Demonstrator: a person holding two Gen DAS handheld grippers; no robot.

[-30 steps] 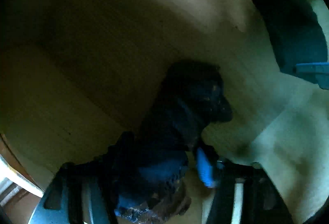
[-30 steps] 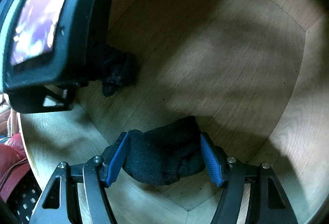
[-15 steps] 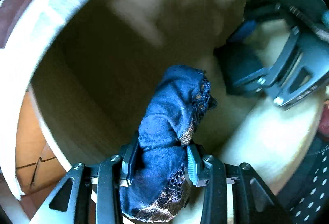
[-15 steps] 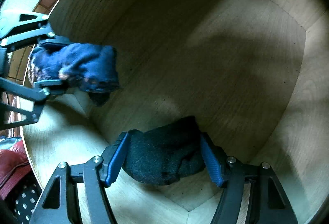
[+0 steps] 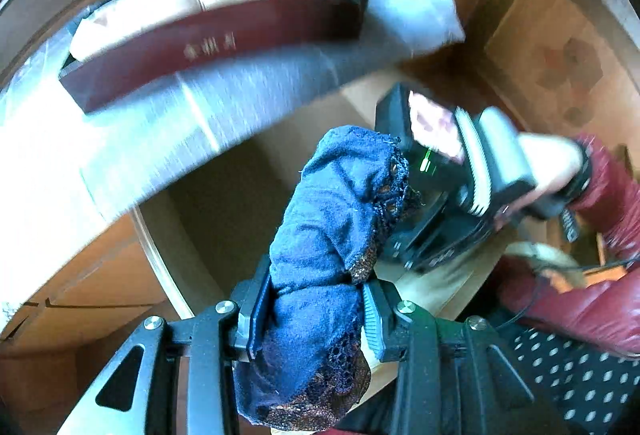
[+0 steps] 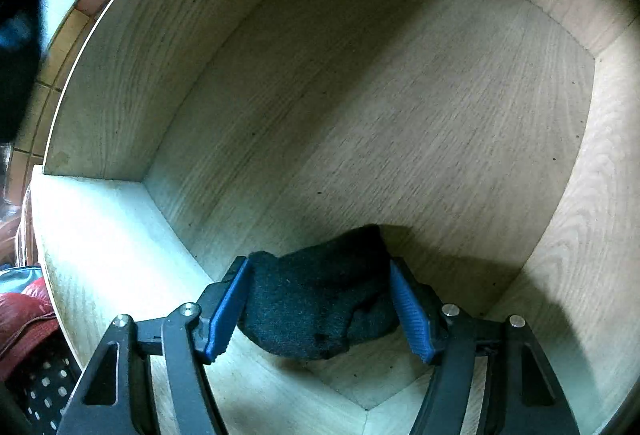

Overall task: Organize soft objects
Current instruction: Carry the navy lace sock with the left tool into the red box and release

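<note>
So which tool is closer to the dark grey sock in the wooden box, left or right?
Right. The right tool has the dark grey sock between its fingers, inside the wooden box. The left tool is above the box, holding a blue lacy cloth.

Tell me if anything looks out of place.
Nothing stands out. The left gripper pinches a bunched blue lace-trimmed garment; the right gripper holds a dark sock inside the wooden drawer.

Pale wooden drawer [image 6: 360, 95] above tiled floor [image 6: 60, 47]
</note>
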